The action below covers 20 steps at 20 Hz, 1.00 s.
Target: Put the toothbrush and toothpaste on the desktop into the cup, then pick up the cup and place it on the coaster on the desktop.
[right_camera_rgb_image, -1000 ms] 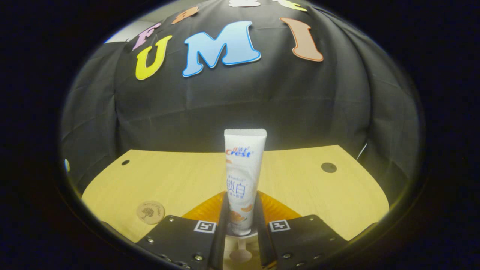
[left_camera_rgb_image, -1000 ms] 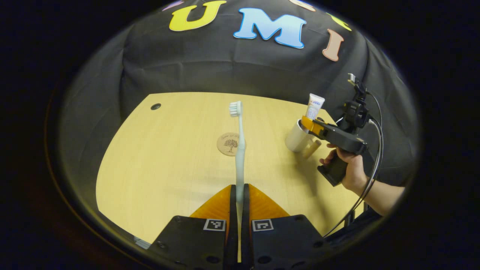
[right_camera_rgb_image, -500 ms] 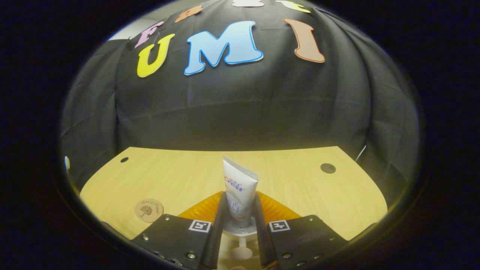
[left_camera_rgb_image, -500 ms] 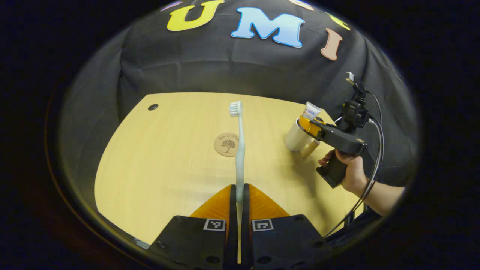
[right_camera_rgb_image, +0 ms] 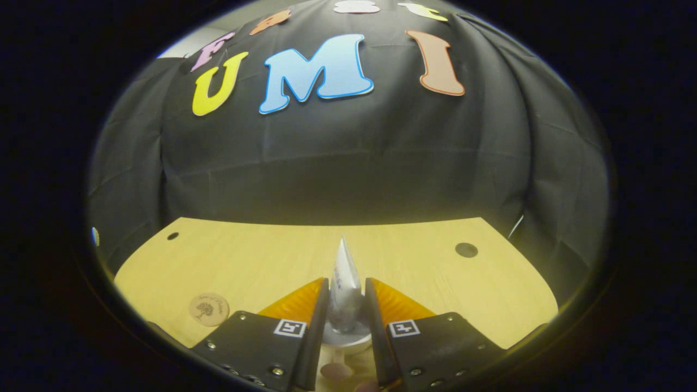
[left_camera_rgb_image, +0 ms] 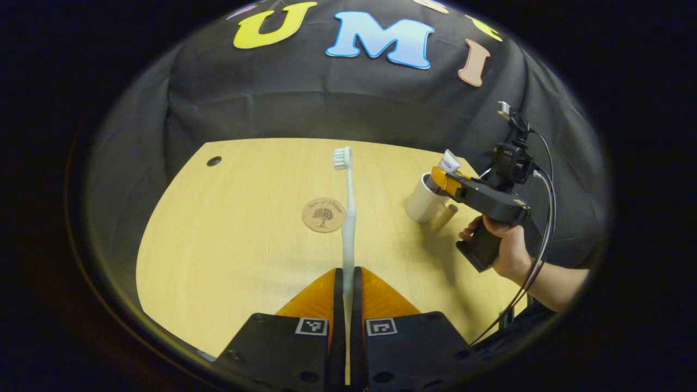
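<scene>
A pale blue toothbrush (left_camera_rgb_image: 348,218) is clamped upright between the 2 closed fingers of the left gripper (left_camera_rgb_image: 347,288), above the light wooden desktop (left_camera_rgb_image: 234,234). The right gripper (right_camera_rgb_image: 347,305), jaws parted, is held over the white ceramic cup (left_camera_rgb_image: 422,202), where the white toothpaste tube (right_camera_rgb_image: 345,288) stands. The round cork coaster (left_camera_rgb_image: 323,214) lies near the cup.

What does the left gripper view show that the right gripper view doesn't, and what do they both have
Left gripper view: the toothbrush clamped upright in the left gripper, the white cup's side and wooden handle, and the hand holding the right gripper.
Right gripper view: the cup rim from above, and a round hole in the desktop.
Both: the toothpaste in the cup and the coaster.
</scene>
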Available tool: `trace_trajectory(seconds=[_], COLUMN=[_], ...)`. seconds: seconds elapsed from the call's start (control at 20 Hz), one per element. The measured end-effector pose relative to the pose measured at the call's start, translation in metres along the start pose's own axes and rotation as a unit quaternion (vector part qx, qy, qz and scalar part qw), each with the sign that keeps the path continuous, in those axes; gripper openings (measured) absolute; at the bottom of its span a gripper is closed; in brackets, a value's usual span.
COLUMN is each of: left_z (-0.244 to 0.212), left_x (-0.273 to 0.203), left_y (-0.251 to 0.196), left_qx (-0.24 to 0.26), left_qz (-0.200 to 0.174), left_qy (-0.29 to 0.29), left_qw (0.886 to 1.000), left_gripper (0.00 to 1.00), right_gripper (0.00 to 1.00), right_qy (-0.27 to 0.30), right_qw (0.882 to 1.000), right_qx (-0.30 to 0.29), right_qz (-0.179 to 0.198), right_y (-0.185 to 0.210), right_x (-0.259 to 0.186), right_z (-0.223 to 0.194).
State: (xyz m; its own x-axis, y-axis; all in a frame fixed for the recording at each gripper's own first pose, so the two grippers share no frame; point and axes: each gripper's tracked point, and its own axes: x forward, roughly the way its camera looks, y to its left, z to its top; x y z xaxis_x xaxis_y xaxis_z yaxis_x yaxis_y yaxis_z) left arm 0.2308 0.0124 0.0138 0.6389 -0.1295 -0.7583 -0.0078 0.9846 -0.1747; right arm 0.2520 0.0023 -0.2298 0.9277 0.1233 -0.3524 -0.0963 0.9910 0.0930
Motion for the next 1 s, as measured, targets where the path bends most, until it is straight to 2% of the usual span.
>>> trace_trajectory(seconds=[0.35,0.45,0.55,0.65,1.0], left_z=[0.007,0.011,0.014,0.019,0.05], left_x=[0.002,0.004,0.008,0.011,0.015], left_y=[-0.007,-0.01,-0.011,-0.013,-0.04], left_qx=[0.001,0.002,0.002,0.001,0.014], left_qz=[-0.008,-0.011,-0.016,-0.022,-0.048], left_qy=[-0.008,-0.011,-0.017,-0.025,-0.056], left_qw=[1.0,1.0,1.0,0.999,0.997], left_gripper=[0.12,0.12,0.12,0.12,0.12], right_gripper=[0.42,0.39,0.4,0.42,0.4], right_qy=[-0.013,-0.018,-0.024,-0.032,-0.056], right_qw=[1.0,1.0,1.0,0.999,0.998], right_qx=[-0.01,-0.012,-0.014,-0.017,-0.025], right_qz=[-0.002,0.0,0.002,0.003,0.006], right_y=[-0.002,-0.001,-0.001,-0.002,0.001], right_x=[-0.003,-0.006,-0.011,-0.018,-0.055], right_z=[0.015,0.023,0.033,0.044,0.076])
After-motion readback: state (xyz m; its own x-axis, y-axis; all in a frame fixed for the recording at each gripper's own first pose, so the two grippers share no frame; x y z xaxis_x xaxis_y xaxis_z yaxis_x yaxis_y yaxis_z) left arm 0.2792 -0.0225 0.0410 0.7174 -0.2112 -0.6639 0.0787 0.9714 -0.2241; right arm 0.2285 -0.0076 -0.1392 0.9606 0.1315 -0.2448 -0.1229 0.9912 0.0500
